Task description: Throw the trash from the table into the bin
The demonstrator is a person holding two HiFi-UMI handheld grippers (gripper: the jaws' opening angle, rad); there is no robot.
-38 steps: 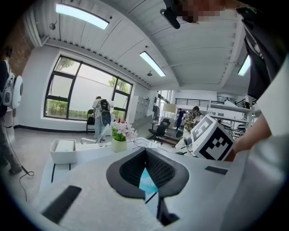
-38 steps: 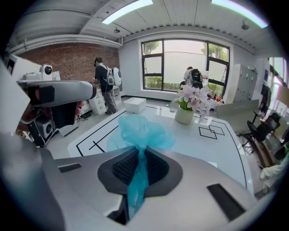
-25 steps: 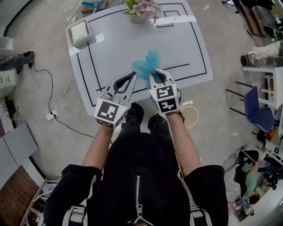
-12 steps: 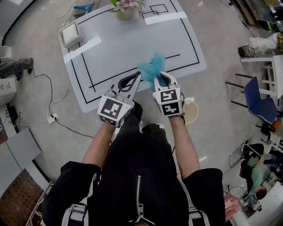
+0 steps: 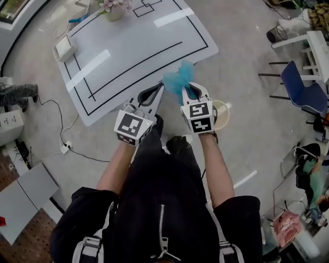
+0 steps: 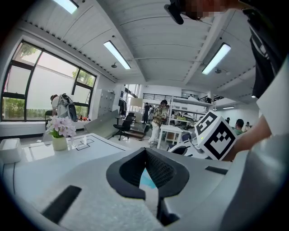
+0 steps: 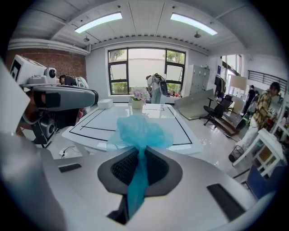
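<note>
Trash (image 5: 178, 79), a crumpled teal wad, is pinched in the right gripper (image 5: 188, 87). In the right gripper view the jaws are closed narrow on a twisted tail of the wad (image 7: 140, 131), and the puffed part sticks out past the tips at 12 o'clock. In the head view the wad hangs in the air at the near edge of the table (image 5: 128, 56), not resting on it.

The left gripper (image 5: 161, 86) is at 9 o'clock of the right one, just beside it, and its tips point toward the wad. In its own view the left gripper (image 6: 145, 151) has its jaw tips together with nothing clamped. A sliver of teal shows through the gap behind the tips.

The bin (image 5: 222, 110), round and pale, stands on the floor at 3 o'clock of the right gripper, partly hidden by its marker cube. The wad is near the bin but not over it.

On the table, at its far end toward 11 o'clock, stand a flower pot (image 5: 113, 7) and a white box (image 5: 64, 47). A blue chair (image 5: 300, 92) stands well apart at 3 o'clock.
</note>
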